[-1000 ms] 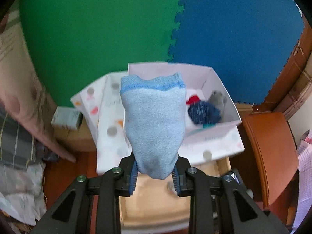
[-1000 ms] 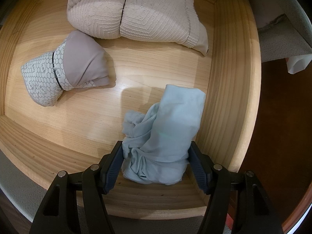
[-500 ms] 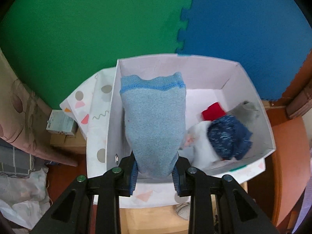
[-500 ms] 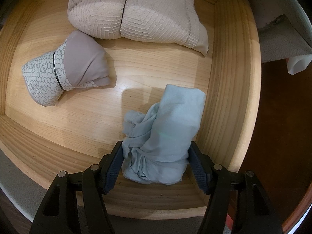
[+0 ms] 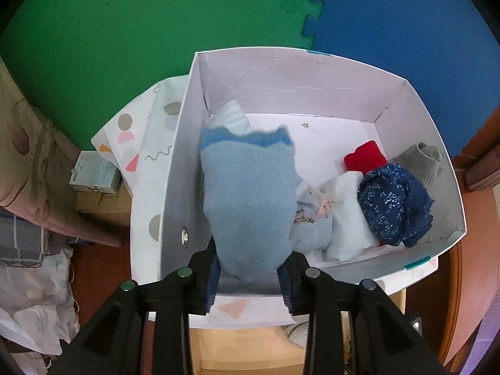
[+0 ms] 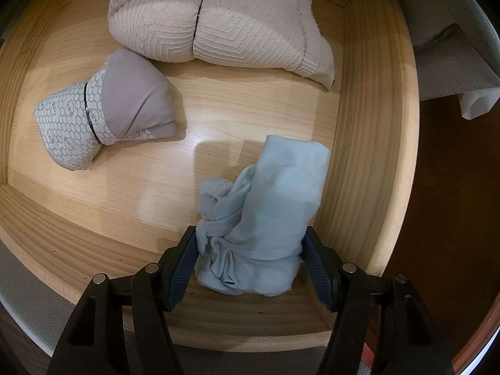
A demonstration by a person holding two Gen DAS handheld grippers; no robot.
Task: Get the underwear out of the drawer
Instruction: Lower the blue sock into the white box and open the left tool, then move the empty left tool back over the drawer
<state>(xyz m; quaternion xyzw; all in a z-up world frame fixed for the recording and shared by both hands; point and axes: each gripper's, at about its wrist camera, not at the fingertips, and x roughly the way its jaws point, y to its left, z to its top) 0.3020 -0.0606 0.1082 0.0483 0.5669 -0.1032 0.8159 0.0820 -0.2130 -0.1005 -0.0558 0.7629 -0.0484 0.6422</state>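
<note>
Over the white box (image 5: 281,75), my left gripper (image 5: 250,284) has its jaws opening. A fuzzy blue piece of underwear (image 5: 250,206) with a darker blue band still stands between them, its top edge blurred as it slips down into the box. In the wooden drawer (image 6: 375,125), my right gripper (image 6: 248,250) is shut on a crumpled light blue piece of underwear (image 6: 265,206) near the drawer's front right corner. A folded grey piece with a honeycomb print (image 6: 103,118) lies at the left. Two beige textured bundles (image 6: 218,18) lie at the back.
The box also holds a dark blue speckled piece (image 5: 393,200), a red piece (image 5: 365,156), a grey sock (image 5: 422,159) and pale pieces (image 5: 343,218). A patterned lid (image 5: 150,143) lies at its left. Green (image 5: 156,31) and blue (image 5: 406,15) foam mats cover the floor beyond.
The left gripper has come down and forward over the box, which now fills the view. Its pads have spread slightly and the blue piece sags. The right gripper has not moved.
</note>
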